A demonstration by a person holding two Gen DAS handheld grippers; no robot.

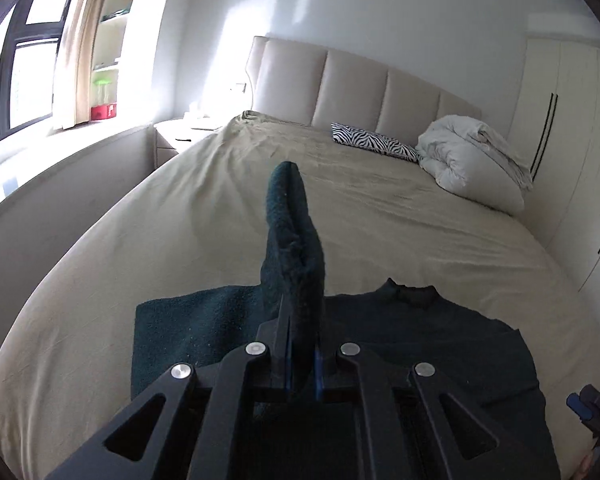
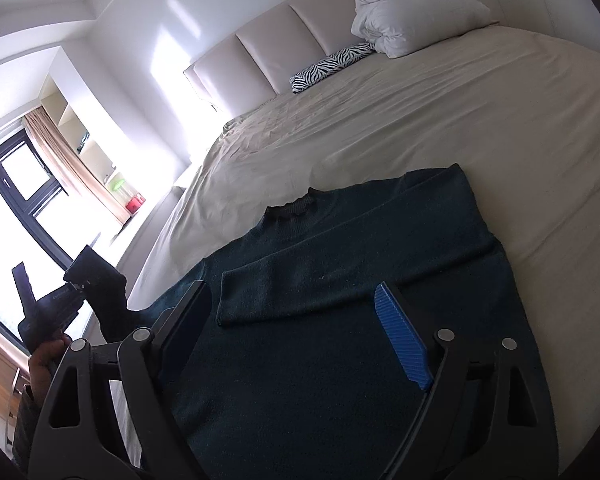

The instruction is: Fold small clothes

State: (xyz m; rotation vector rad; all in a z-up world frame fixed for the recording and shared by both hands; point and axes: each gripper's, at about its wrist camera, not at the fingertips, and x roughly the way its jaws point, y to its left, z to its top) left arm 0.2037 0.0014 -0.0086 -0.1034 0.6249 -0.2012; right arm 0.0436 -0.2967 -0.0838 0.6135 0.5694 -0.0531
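Note:
A dark green sweater [image 2: 340, 340] lies flat on the bed, collar [image 2: 290, 208] toward the headboard. Its right sleeve [image 2: 340, 276] lies folded across the chest. My left gripper [image 1: 300, 360] is shut on the other sleeve [image 1: 292, 240], holding its cuff end up above the bed; it also shows at the left of the right wrist view [image 2: 76, 288]. My right gripper [image 2: 296, 320] is open and empty, just above the sweater's body. The sweater body also shows in the left wrist view [image 1: 420, 340].
The bed sheet [image 1: 380, 220] is beige and wrinkled. A zebra-print pillow [image 1: 374, 142] and a bundled white duvet [image 1: 472, 156] lie by the padded headboard [image 1: 340, 88]. A nightstand [image 1: 184, 132], window [image 1: 28, 60] and shelves are on the left; a wardrobe [image 1: 572, 120] on the right.

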